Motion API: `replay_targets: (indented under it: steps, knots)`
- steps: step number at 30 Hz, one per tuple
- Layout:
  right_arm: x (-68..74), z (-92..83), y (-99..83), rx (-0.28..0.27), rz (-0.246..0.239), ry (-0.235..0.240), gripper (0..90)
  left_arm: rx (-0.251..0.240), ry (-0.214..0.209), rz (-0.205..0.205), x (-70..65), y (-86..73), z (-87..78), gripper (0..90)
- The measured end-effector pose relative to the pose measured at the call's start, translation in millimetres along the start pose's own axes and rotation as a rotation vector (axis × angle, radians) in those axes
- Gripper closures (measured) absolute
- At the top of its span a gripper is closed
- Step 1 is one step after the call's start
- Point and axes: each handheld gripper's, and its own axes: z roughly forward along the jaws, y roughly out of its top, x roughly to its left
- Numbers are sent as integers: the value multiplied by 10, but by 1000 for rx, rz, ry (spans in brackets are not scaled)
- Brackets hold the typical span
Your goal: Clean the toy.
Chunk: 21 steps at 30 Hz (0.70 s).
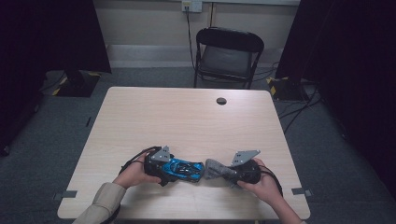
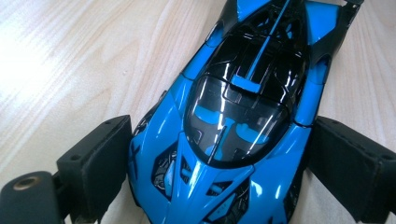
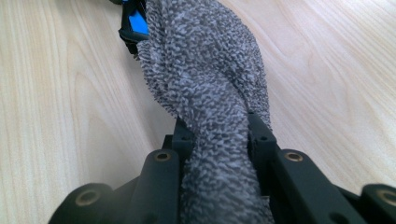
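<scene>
Two grippers are working low over the near edge of a pale wooden table [image 1: 187, 116], facing each other with their loads almost meeting in the middle. Left gripper [image 1: 164, 167] is sitting around the nose end of a blue and black toy sports car [image 1: 186, 169], and in the left gripper view the car [image 2: 243, 121] is running straight out ahead from between the two black pads [image 2: 100, 168], roof up, wheels down on the wood. Jaws are standing wide, one pad just beside each flank of the car; can't really tell if they're pressing on the bodywork or just flanking it, the left one looks like it's got a sliver of gap. Right gripper [image 1: 243, 171] is clamped down tight on a grey textured cloth [image 1: 218, 169], a terry sort of rag. In the right gripper view the cloth [image 3: 210, 84] is bunching up thick between the jaws and fanning out ahead of them, with its far end touching the blue tail of the car [image 3: 135, 21] up at the top. Both hands are coming in from the person's side, left hand [image 1: 133, 173] in a beige sleeve [image 1: 100, 205], right hand [image 1: 266, 186] wrapping round its gripper from below. Farther off past the table, a black folding chair [image 1: 228, 56] is standing on the grey carpet.
</scene>
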Motion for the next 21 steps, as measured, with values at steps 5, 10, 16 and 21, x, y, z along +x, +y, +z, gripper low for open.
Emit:
replay_targets:
  steps: [5,10,16,21]
  knots:
    - [2,23,13,3,0,-2,712,-14,11,-10,-25,-16,0,105]
    - [-27,44,65,7,4,-14,713,-18,46,-43,-69,-24,-19,145]
    - [-81,82,150,10,8,-38,713,-21,100,-87,-154,-10,0,146]
    - [-118,112,159,11,21,-51,713,-34,113,-92,-182,-25,-9,147]
